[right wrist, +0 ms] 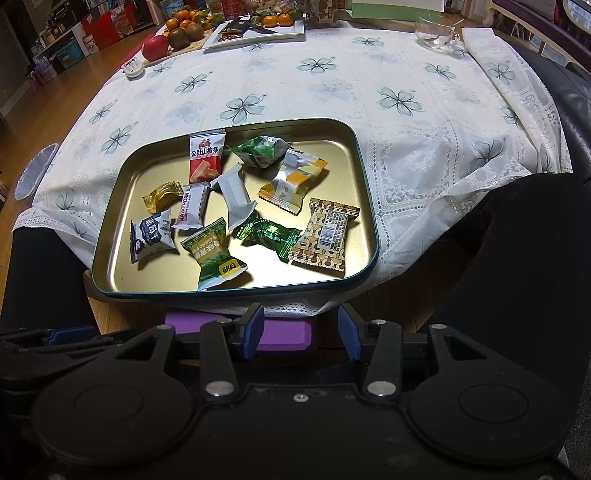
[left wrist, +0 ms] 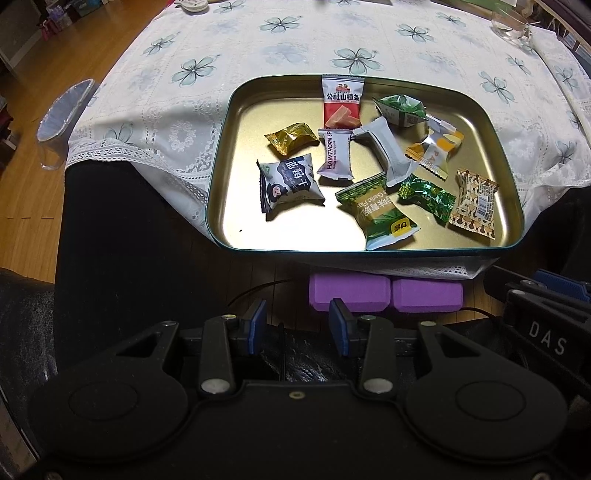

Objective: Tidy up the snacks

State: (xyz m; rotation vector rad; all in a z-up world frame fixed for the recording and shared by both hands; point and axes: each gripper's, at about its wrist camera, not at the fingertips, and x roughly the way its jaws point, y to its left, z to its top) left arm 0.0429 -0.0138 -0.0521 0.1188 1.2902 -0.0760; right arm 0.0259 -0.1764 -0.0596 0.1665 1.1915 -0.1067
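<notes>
Both grippers parked low, short of the surface edge, nothing held. Left gripper has jaws partly apart, gap empty; right gripper the same, a bit wider. I see the right gripper's body at the right edge of the left view. Tin tray sits at the near edge of the surface, on the floral cloth, with all snacks inside. Back row: red hawthorn strip leaning on the far wall, green pack to its right. Middle: gold candy, "HAWTHORN" bar, grey pack touching the bar's top corner, orange-white pack. Front: navy-white pouch, green garlic pack, shiny green candy just beside it, brown patterned pack at the right wall, overlapping that candy's end. Two purple blocks sit under the near surface edge, right past the left gripper's fingers. Far side in the right view: glass cup, apple, oranges, white plate.
</notes>
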